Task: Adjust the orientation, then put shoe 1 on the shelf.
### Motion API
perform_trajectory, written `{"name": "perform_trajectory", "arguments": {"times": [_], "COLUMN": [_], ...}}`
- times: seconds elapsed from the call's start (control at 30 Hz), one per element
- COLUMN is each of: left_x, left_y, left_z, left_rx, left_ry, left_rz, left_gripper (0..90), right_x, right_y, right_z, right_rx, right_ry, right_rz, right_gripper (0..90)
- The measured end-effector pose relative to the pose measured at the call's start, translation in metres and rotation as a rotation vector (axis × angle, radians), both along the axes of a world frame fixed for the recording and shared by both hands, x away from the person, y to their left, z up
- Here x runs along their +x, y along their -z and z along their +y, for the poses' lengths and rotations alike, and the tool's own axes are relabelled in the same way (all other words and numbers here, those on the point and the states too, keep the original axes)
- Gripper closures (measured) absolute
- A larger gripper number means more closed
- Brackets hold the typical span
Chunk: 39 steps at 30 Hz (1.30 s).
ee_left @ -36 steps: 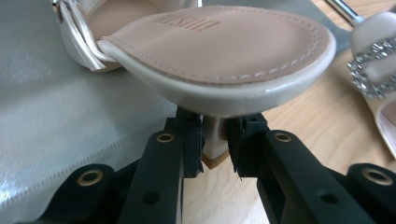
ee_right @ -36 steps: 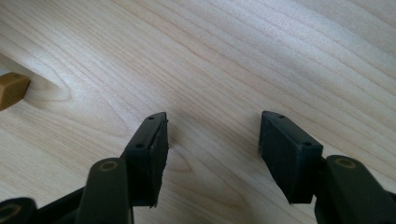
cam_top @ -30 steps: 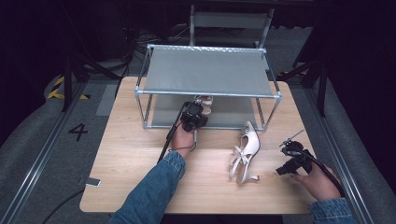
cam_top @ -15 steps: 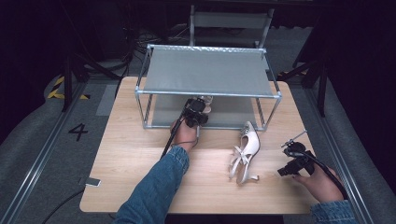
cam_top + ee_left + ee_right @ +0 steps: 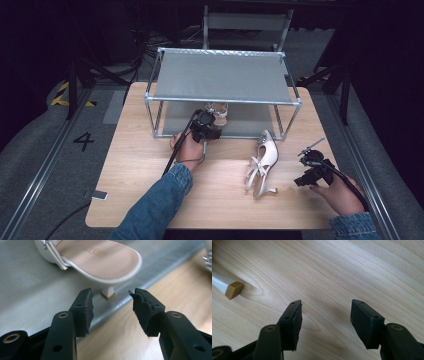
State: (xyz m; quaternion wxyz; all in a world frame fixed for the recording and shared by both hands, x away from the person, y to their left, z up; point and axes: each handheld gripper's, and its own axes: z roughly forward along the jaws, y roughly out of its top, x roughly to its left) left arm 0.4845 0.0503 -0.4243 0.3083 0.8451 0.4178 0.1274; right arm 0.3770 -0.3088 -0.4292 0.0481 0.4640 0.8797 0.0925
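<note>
A white heeled sandal point(image 5: 218, 111) sits on the lower shelf point(image 5: 247, 125) of a grey metal-framed rack point(image 5: 222, 77), close to that shelf's front edge, its heel toward the person; in the left gripper view this sandal point(image 5: 100, 257) shows a pinkish insole and a buckled strap, and its short heel tip point(image 5: 107, 293) stands on the grey shelf surface point(image 5: 30, 290) just inside the edge, details the high view is too small to give. The left gripper point(image 5: 209, 126) is held at that front edge, at 6 o'clock from the sandal, and its jaws stand apart with nothing between them, the heel tip just beyond the gap without touching either pad point(image 5: 88, 308). A second white sandal point(image 5: 262, 161) lies on its side on the wooden table point(image 5: 135, 165), at about 4 o'clock from the rack's middle, just outside the rack's front right post. The right gripper point(image 5: 311, 172) rests near the table's right edge, at 3 o'clock from this second sandal and apart from it; its jaws are spread wide over bare wood, empty. The right gripper view adds a tan-tipped white heel point(image 5: 234, 289) at 10 o'clock from its jaws. Bare table lies between the two hands and along the left side; the rack's top shelf carries nothing
</note>
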Motion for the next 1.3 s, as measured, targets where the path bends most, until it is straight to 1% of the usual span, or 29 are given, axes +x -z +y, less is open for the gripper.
{"name": "perform_trajectory", "arguments": {"times": [0.03,0.1,0.13,0.17,0.2,0.3,0.37,0.43,0.47,0.5,0.6,0.63,0.67,0.73,0.83,0.9,0.97,1.0,1.03,1.07,1.13,1.2,1.23,1.27,1.3], "left_x": [-0.003,-0.013,-0.013,-0.019,-0.023,-0.036,-0.044,-0.051,-0.054,-0.054,-0.064,-0.066,-0.067,-0.069,-0.07,-0.07,-0.07,-0.07,-0.07,-0.07,-0.069,-0.068,-0.068,-0.068,-0.069], "left_y": [-0.002,-0.01,-0.01,-0.015,-0.018,-0.029,-0.034,-0.037,-0.038,-0.038,-0.039,-0.039,-0.038,-0.036,-0.034,-0.033,-0.032,-0.032,-0.031,-0.031,-0.03,-0.029,-0.029,-0.028,-0.027], "left_z": [0.002,0.008,0.008,0.012,0.015,0.025,0.033,0.04,0.044,0.044,0.056,0.06,0.062,0.065,0.069,0.071,0.071,0.072,0.073,0.074,0.075,0.078,0.078,0.078,0.078], "left_rx": [-0.002,-0.027,-0.027,-0.03,-0.042,-0.051,-0.036,-0.002,0.007,0.007,0.021,0.028,0.036,0.053,0.072,0.078,0.087,0.089,0.09,0.088,0.088,0.093,0.096,0.1,0.099], "left_ry": [-0.002,-0.001,-0.001,-0.006,-0.007,0.003,0.013,0.027,0.034,0.034,0.037,0.038,0.04,0.051,0.055,0.06,0.059,0.054,0.054,0.048,0.044,0.041,0.039,0.042,0.041], "left_rz": [0.002,0.002,0.002,0.006,0.01,0.028,0.045,0.073,0.094,0.094,0.144,0.147,0.157,0.199,0.248,0.261,0.264,0.27,0.272,0.285,0.285,0.293,0.297,0.299,0.304], "left_gripper": [49.9,49.4,49.2,49.3,49.3,48.1,46.7,45.8,45.7,45.6,44.7,44.4,43.1,42.4,41.4,41.4,40.7,40.8,40.8,40.9,40.9,40.8,40.6,40.4,40.4], "right_x": [0.0,0.0,0.0,0.0,0.0,0.001,0.0,0.0,0.0,0.0,0.0,-0.001,-0.002,-0.002,-0.003,-0.004,-0.006,-0.006,-0.007,-0.008,-0.008,-0.007,-0.006,-0.006,-0.004], "right_y": [0.0,0.0,0.0,-0.001,-0.001,-0.004,-0.006,-0.009,-0.01,-0.01,-0.016,-0.018,-0.02,-0.023,-0.029,-0.034,-0.04,-0.04,-0.042,-0.047,-0.048,-0.053,-0.055,-0.056,-0.057], "right_z": [0.001,0.003,0.003,0.005,0.005,0.009,0.011,0.013,0.014,0.014,0.018,0.02,0.023,0.027,0.034,0.04,0.048,0.048,0.052,0.062,0.065,0.073,0.077,0.08,0.084], "right_rx": [0.002,-0.002,-0.002,0.002,0.002,0.011,0.019,0.025,0.029,0.029,0.04,0.048,0.052,0.057,0.071,0.08,0.097,0.097,0.103,0.12,0.121,0.138,0.14,0.146,0.144], "right_ry": [-0.001,-0.011,-0.011,-0.013,-0.013,-0.019,-0.031,-0.034,-0.035,-0.035,-0.042,-0.04,-0.044,-0.053,-0.074,-0.086,-0.098,-0.098,-0.113,-0.141,-0.15,-0.171,-0.176,-0.18,-0.186], "right_rz": [-0.001,-0.002,-0.002,-0.001,-0.001,-0.007,-0.016,-0.025,-0.024,-0.024,-0.037,-0.036,-0.041,-0.046,-0.055,-0.066,-0.075,-0.075,-0.079,-0.086,-0.092,-0.097,-0.106,-0.104,-0.115], "right_gripper": [43.1,43.1,43.1,43.2,43.2,43.3,43.5,43.6,43.7,43.7,45.2,45.5,45.9,46.3,46.6,46.6,46.5,46.5,46.5,46.5,46.6,46.6,46.6,46.9,47.0]}}
